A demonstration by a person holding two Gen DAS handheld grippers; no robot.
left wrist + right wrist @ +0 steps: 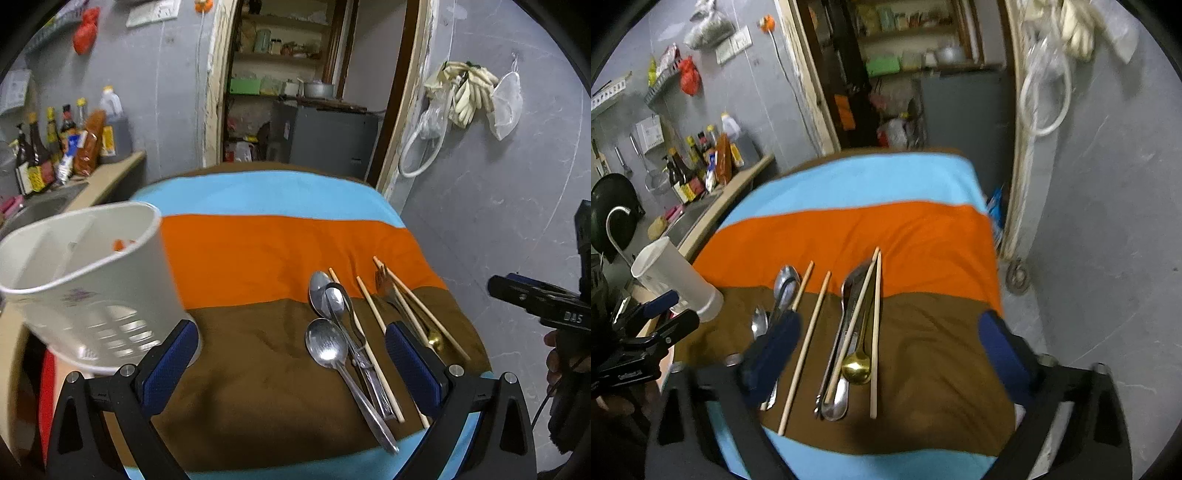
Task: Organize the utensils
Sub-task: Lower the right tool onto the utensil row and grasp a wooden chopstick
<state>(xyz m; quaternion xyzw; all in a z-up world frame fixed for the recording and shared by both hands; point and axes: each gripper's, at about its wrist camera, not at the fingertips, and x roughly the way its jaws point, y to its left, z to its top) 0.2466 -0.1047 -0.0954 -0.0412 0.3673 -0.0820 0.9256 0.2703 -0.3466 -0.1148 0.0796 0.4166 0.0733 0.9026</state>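
Steel spoons [327, 345], wooden chopsticks [373, 308], a fork [384, 286] and a gold spoon [856, 367] lie on the brown band of a striped cloth [258, 251]. A white utensil holder [85, 280] stands at the table's left and shows in the right wrist view [676, 278]. My left gripper [291, 354] is open and empty, with the steel spoons between its fingers. My right gripper [886, 354] is open and empty above the gold spoon and chopsticks [875, 332]; it also shows in the left wrist view [532, 299].
A counter with sauce bottles [59, 144] and a sink is at the left. A doorway with shelves [288, 74] lies behind the table. Gloves and bags [469, 92] hang on the grey wall at right. The cloth's right edge drops to the floor.
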